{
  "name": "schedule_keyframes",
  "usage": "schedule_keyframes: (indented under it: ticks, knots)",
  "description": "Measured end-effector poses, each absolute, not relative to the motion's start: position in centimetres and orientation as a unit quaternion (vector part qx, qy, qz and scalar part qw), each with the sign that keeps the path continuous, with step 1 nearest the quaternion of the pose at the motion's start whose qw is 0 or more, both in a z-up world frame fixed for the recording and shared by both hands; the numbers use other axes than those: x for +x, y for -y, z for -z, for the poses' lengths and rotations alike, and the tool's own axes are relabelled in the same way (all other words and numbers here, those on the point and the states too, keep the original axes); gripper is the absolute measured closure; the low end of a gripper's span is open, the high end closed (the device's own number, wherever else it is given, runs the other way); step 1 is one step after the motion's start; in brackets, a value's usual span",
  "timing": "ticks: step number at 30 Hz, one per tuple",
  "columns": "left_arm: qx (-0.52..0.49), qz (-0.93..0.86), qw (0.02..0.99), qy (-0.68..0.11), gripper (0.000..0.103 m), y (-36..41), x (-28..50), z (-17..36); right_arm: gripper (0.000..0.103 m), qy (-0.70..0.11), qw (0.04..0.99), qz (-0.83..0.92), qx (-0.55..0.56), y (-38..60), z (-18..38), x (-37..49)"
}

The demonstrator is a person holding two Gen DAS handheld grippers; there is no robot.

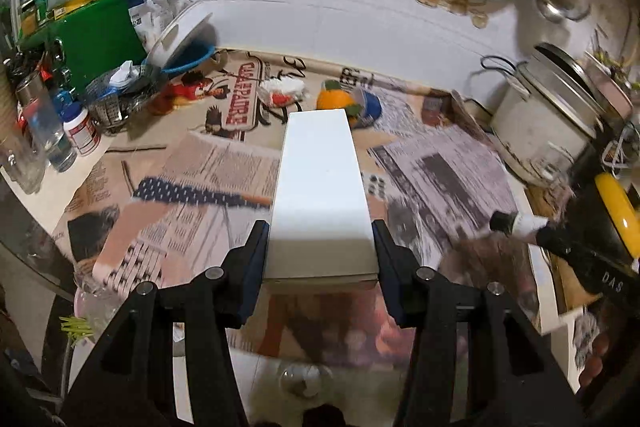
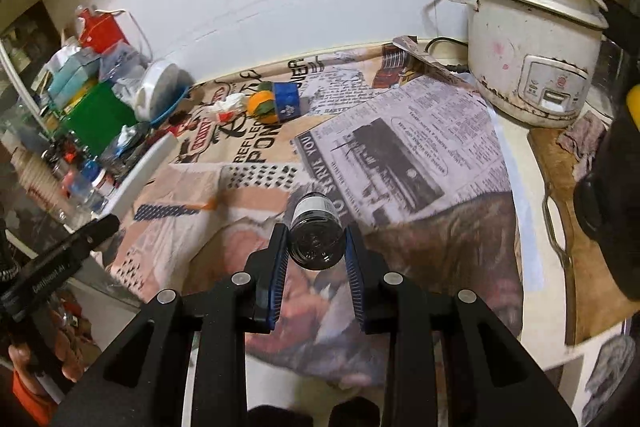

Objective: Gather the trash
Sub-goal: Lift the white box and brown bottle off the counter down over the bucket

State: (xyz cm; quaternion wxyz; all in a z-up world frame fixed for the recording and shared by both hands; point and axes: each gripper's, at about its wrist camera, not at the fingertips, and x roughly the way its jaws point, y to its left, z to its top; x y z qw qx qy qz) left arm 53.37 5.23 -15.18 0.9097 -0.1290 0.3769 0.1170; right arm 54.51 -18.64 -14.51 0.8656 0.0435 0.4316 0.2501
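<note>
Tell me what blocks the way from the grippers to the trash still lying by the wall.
Nothing on the newspaper blocks the way to the orange wrapper, blue cup and crumpled tissue. But both grippers are full: the left gripper holds a white box, the right gripper a dark bottle.

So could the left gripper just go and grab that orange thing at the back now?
Probably not yet: the left gripper is already shut on a white box. The path over the newspaper to the orange item looks free.

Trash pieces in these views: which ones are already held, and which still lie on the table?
The white box sits in the left jaws, the dark bottle in the right. The orange-and-blue wrapper and crumpled white paper lie near the wall.
</note>
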Motion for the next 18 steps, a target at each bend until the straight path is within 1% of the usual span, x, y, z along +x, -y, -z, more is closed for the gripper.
schedule_keyframes:
  ticks: [8, 18]
  knots:
    - [-0.115, -0.069, 0.912, -0.388, 0.053, -5.0, 47.8, 16.4, 0.077, -0.432, 0.869, -0.231, 0.068, 18.1, 14.6, 48.0]
    - [-0.079, -0.024, 0.915, -0.396, 0.053, -6.8, 37.2, 17.5, 0.077, -0.434, 0.874, -0.207, 0.075, 15.1, 15.7, 38.2]
